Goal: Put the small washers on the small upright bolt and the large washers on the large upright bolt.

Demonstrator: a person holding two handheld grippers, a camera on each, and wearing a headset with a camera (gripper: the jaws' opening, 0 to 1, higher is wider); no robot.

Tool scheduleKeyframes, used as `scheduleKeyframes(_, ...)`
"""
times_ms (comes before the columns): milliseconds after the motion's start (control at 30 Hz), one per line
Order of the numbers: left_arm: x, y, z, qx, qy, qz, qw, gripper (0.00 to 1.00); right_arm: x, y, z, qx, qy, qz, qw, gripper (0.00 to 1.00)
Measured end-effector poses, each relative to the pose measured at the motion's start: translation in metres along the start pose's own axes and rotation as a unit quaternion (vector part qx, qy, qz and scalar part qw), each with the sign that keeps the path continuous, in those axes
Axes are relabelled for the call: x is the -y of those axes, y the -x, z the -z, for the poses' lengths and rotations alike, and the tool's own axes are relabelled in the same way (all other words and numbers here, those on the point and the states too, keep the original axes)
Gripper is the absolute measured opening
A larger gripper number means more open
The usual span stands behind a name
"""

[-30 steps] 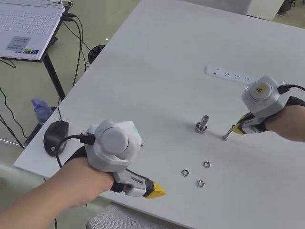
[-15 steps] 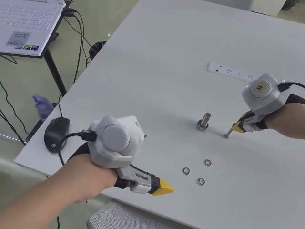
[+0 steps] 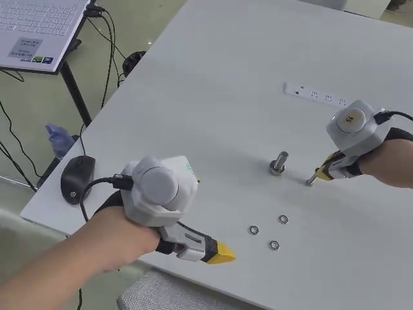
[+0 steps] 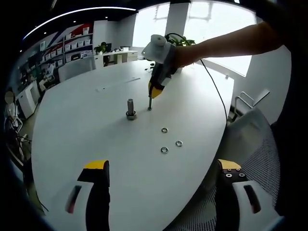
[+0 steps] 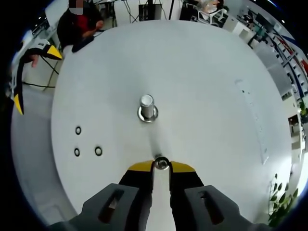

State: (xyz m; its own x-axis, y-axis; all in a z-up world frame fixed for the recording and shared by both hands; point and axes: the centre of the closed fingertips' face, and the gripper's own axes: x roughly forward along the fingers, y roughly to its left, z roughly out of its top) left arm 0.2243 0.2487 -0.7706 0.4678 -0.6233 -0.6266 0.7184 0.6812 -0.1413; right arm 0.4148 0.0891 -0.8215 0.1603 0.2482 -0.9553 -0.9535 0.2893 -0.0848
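A large bolt (image 3: 279, 163) (image 4: 130, 109) (image 5: 147, 108) stands upright on the white table (image 3: 213, 84). Just right of it, my right gripper (image 3: 321, 173) (image 5: 161, 166) (image 4: 155, 89) is shut on the small bolt (image 3: 312, 179) (image 5: 161, 163) (image 4: 150, 103), which stands on the tabletop. Three small washers lie flat nearer the front edge (image 3: 253, 230) (image 3: 282, 219) (image 3: 273, 245) (image 4: 164, 130) (image 5: 98, 151). My left gripper (image 3: 222, 254) (image 4: 162, 168) (image 5: 34, 77) hovers open over the front edge with nothing between its jaws, left of the washers.
A white power strip (image 3: 316, 97) lies at the back right of the table. A black mouse (image 3: 76, 179) sits at the left corner. Off the table to the left are a laptop (image 3: 39, 29) on a stand, cables and a blue bottle (image 3: 59, 139).
My left gripper has crept a little to the right along the front edge. The right gripper stays on the small bolt.
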Motion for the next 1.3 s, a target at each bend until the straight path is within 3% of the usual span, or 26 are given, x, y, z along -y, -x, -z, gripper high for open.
scheduleKeyframes(1300, -0.004, -0.002, 0.01, -0.023, 0.004, 0.003, 0.9997, 0.85, -0.004, -0.038, 0.011, -0.026, 0.032, -0.014, 0.999, 0.13)
